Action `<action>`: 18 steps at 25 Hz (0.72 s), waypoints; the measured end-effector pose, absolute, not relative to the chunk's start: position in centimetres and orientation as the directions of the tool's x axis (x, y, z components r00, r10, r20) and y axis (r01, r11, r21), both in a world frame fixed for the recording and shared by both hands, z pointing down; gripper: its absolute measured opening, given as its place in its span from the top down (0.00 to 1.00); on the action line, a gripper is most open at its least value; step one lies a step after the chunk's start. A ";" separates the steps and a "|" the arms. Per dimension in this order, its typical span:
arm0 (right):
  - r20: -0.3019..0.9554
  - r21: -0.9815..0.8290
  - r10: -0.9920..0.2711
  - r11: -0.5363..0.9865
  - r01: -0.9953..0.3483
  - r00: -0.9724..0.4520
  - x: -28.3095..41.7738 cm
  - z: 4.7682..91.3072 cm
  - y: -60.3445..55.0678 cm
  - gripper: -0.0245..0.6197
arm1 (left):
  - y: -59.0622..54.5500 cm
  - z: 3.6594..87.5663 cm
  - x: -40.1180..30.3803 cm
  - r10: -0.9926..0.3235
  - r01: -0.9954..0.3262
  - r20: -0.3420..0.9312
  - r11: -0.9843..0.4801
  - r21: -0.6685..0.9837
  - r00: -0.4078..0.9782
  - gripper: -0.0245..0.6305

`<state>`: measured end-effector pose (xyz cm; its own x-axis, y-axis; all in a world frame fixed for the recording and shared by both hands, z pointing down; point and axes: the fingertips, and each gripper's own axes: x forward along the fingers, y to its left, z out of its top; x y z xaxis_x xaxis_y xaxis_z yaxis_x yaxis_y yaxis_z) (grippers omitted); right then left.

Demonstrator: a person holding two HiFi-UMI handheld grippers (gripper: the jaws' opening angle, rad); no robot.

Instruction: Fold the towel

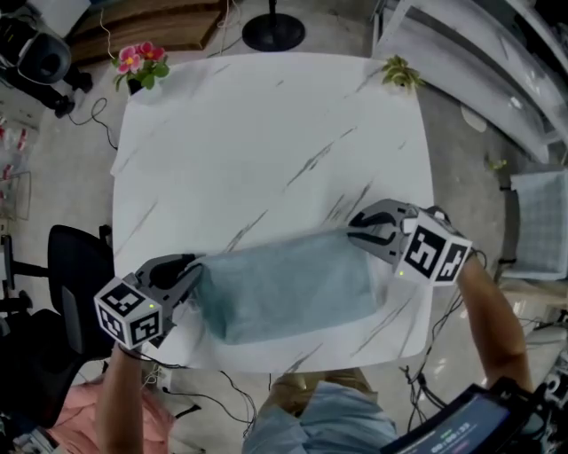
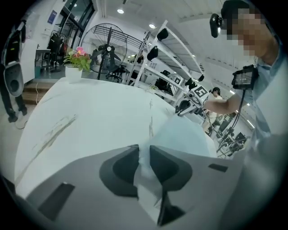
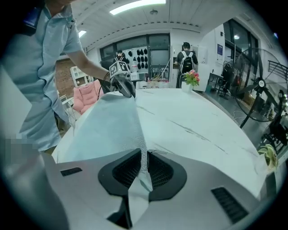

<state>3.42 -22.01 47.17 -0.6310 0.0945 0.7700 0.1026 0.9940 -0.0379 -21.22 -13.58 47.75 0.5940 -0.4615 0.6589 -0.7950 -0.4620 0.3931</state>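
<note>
Bright, even ceiling lights (image 3: 137, 5); fisheye edges dark, slightly blurred.

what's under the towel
The white table shows all round the towel, which lies on it. The patch beneath the cloth is covered, so nothing more can be seen there; the cloth shows no bulge.

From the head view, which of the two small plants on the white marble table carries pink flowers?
The small plant at the far left corner; the one at the far right corner shows only green leaves.

Open tabletop (image 1: 266, 124); flowers (image 1: 142, 62), plant (image 1: 401, 73) at corners
</note>
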 end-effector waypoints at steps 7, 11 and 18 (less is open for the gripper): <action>0.788 0.080 0.031 0.985 0.152 -0.615 2.3 48.6 -22.4 0.90 | -14.8 48.8 -21.3 -0.482 -0.855 0.727 -0.429 0.291 0.489 0.84; 0.792 0.104 0.005 0.984 0.143 -0.611 2.5 48.4 -22.2 0.89 | -14.8 48.8 -21.4 -0.501 -0.867 0.721 -0.399 0.298 0.479 0.84; 0.655 -0.045 -0.102 0.984 -0.173 -0.749 3.3 41.4 -23.6 0.68 | -13.7 44.5 -23.4 -0.583 -0.826 0.585 -0.424 0.372 0.563 0.57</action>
<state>3.26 -23.58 41.42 -0.7492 -0.1016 0.6545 -0.1731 0.9838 -0.0454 -23.40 -13.65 44.47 0.5631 -0.5832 0.5855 -0.8258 -0.4239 0.3720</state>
